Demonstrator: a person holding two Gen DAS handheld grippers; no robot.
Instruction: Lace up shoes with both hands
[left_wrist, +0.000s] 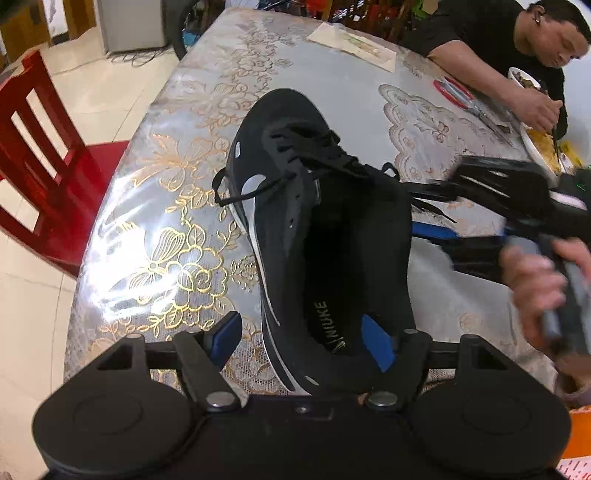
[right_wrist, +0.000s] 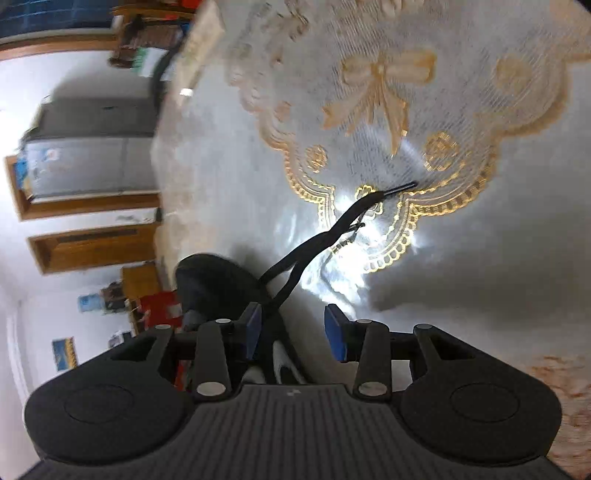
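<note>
A black shoe (left_wrist: 332, 236) with a white sole lies on the lace-patterned table (left_wrist: 166, 229), heel toward me and toe pointing away. Its black lace (left_wrist: 251, 192) is threaded near the toe, and a loose end loops off the left side. My left gripper (left_wrist: 301, 338) stands open over the heel, with one blue pad (left_wrist: 225, 332) outside the shoe and the other in the opening. My right gripper (left_wrist: 428, 208), blurred and held by a hand (left_wrist: 535, 280), sits at the shoe's right. In the right wrist view the right gripper (right_wrist: 295, 330) is open. A lace end (right_wrist: 314, 240) runs out past its left pad onto the table.
A red chair (left_wrist: 44, 155) stands off the table's left edge. A person (left_wrist: 517, 48) sits eating at the far right, with plates (left_wrist: 535, 147) and scissors (left_wrist: 476, 107) in front. A paper sheet (left_wrist: 351, 44) lies at the far edge. An orange box (left_wrist: 580, 432) shows at bottom right.
</note>
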